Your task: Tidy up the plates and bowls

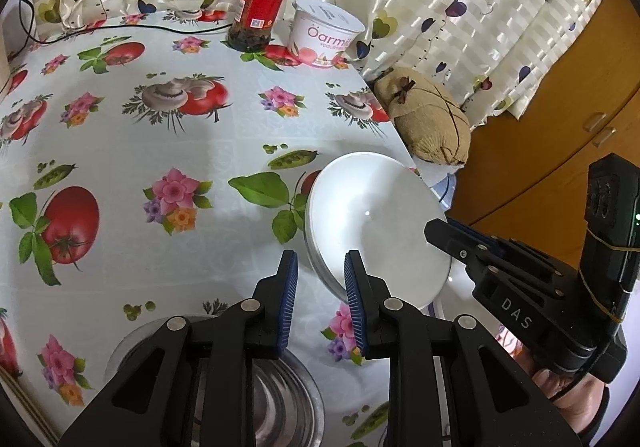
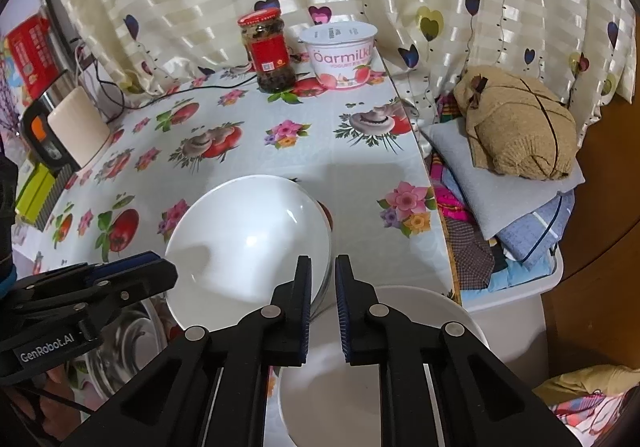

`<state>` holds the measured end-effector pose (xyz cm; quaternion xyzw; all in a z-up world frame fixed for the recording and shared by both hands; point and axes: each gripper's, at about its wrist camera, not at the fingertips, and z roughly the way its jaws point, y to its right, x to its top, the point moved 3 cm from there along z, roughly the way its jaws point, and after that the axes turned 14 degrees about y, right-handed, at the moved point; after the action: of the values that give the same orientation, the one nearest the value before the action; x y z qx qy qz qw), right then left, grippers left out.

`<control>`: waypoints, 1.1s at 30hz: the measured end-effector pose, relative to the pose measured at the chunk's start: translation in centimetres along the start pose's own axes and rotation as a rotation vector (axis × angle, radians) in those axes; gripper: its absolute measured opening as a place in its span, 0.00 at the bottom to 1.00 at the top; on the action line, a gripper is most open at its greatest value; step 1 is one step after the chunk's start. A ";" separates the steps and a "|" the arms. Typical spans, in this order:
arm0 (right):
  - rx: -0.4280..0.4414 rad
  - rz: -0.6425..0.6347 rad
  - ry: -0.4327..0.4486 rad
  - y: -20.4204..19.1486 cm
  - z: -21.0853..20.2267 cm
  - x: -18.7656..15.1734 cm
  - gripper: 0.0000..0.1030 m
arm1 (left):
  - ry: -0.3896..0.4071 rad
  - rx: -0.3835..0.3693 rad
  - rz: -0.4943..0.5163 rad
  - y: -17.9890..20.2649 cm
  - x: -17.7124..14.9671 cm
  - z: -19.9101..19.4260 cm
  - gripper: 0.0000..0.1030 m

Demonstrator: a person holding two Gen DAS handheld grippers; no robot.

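Note:
A white plate [image 2: 248, 243] hangs tilted over the flowered tablecloth [image 2: 248, 151]. My right gripper [image 2: 323, 271] is shut on its near right rim, which sits between the blue pads. In the left wrist view the same plate [image 1: 376, 223] stands on a slant, with the right gripper [image 1: 436, 233] reaching over its right edge. My left gripper [image 1: 322, 279] is open, and the plate's lower left rim lies in the gap without either pad pressing on it. Under the right gripper sits a white bowl [image 2: 400, 327]. A steel bowl [image 1: 280, 403] lies beneath the left gripper [image 2: 164, 267].
A red-lidded jar [image 1: 260, 7] and a yogurt tub [image 1: 326, 35] stand at the table's far edge by the curtain. A black cable [image 1: 120, 29] runs along the back. Off the right table edge lie a burlap pouch [image 2: 516, 123] and folded cloths [image 2: 520, 231].

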<state>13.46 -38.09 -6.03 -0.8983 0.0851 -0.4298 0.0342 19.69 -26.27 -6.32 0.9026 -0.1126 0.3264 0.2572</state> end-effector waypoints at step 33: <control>0.038 -0.010 0.049 -2.8 -2.8 1.3 0.11 | 0.061 0.035 0.015 0.1 0.8 -4.2 0.17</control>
<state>12.43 -35.54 -2.92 -0.8871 0.0731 -0.4533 0.0470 18.04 -24.09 -3.03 0.8956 -0.1060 0.3577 0.2423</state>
